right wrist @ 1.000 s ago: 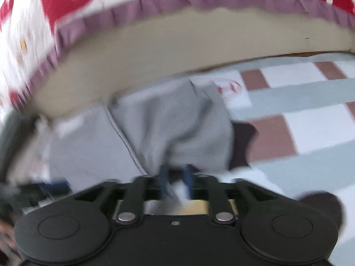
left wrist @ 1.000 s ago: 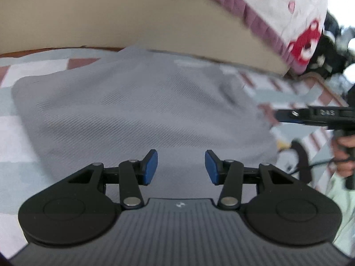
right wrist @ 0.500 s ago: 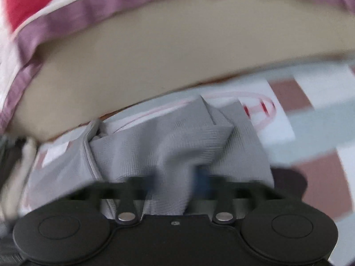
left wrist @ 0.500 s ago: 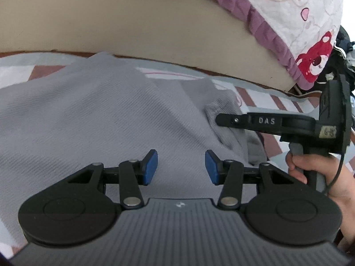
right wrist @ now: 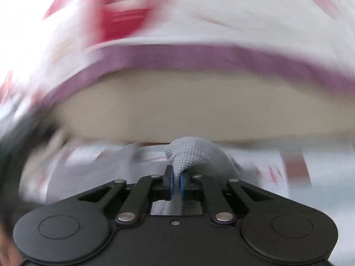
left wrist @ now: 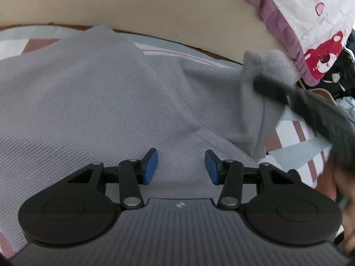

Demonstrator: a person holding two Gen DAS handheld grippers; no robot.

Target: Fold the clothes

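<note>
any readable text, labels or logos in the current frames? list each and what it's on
No readable words or numbers.
Left gripper body: a small white logo mark, not letters.
Right gripper, seen from the left wrist: too motion-blurred to read any label.
Quilt: bear and heart prints only, no text.

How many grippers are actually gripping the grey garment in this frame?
1. The right gripper is shut on a bunched fold of the grey garment, lifted at its right side. The left gripper is open above the flat cloth, pinching nothing.
</note>
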